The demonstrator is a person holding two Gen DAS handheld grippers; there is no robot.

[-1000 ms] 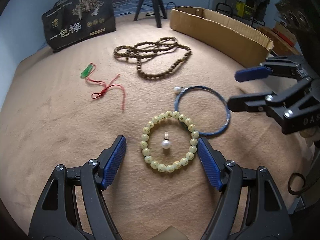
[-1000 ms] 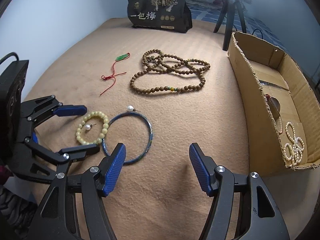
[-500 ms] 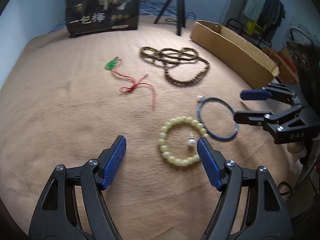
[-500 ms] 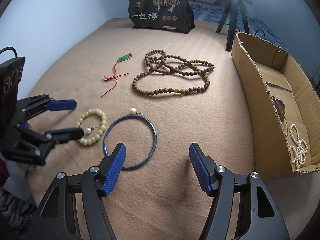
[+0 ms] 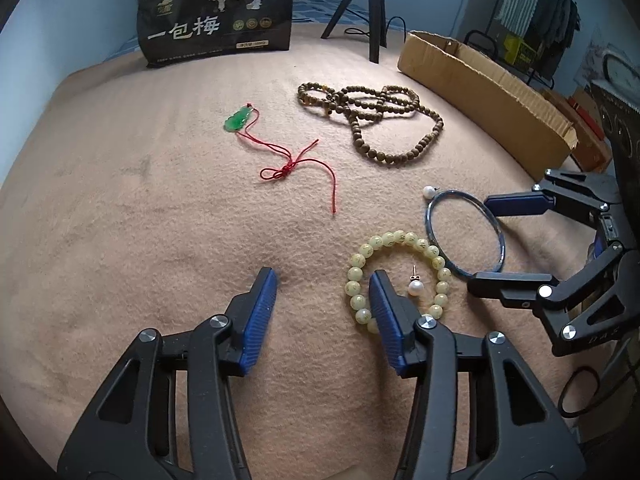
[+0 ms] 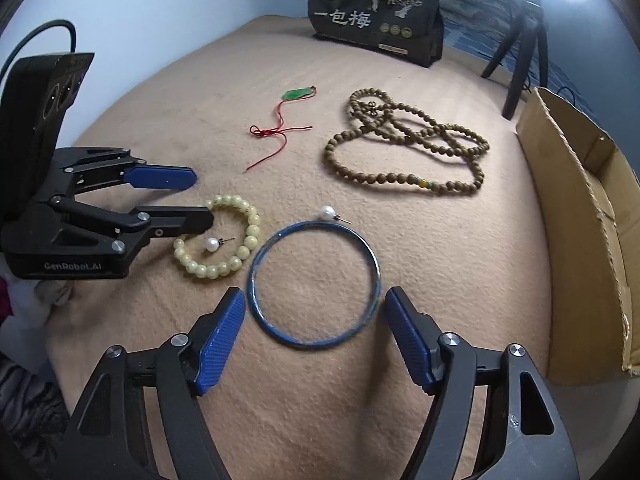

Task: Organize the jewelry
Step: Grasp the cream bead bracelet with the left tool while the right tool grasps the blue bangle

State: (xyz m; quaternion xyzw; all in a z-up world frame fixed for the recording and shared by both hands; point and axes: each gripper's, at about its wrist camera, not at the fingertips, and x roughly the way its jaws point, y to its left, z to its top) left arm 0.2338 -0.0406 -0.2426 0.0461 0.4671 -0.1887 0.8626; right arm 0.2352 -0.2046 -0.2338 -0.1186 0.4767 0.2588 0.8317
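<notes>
A pale yellow bead bracelet (image 5: 394, 239) lies on the tan cloth with a pearl earring (image 5: 415, 289) inside it. My left gripper (image 5: 323, 280) is open, its right finger resting over the bracelet's left edge. A blue bangle (image 6: 314, 282) lies just ahead of my open right gripper (image 6: 314, 312), with a second pearl earring (image 6: 329, 212) at its far rim. A brown bead necklace (image 6: 404, 142) and a green pendant on red cord (image 6: 297, 93) lie farther back. In the right wrist view the left gripper (image 6: 202, 198) sits at the bracelet (image 6: 218, 236).
An open cardboard box (image 6: 584, 216) stands along the right side. A black printed bag (image 5: 216, 12) and a black tripod (image 5: 370, 4) stand at the back. The cloth surface drops off at the near and left edges.
My left gripper has shifted left and narrowed, its right finger now over the bracelet's edge. My right gripper has moved forward and left, up to the blue bangle.
</notes>
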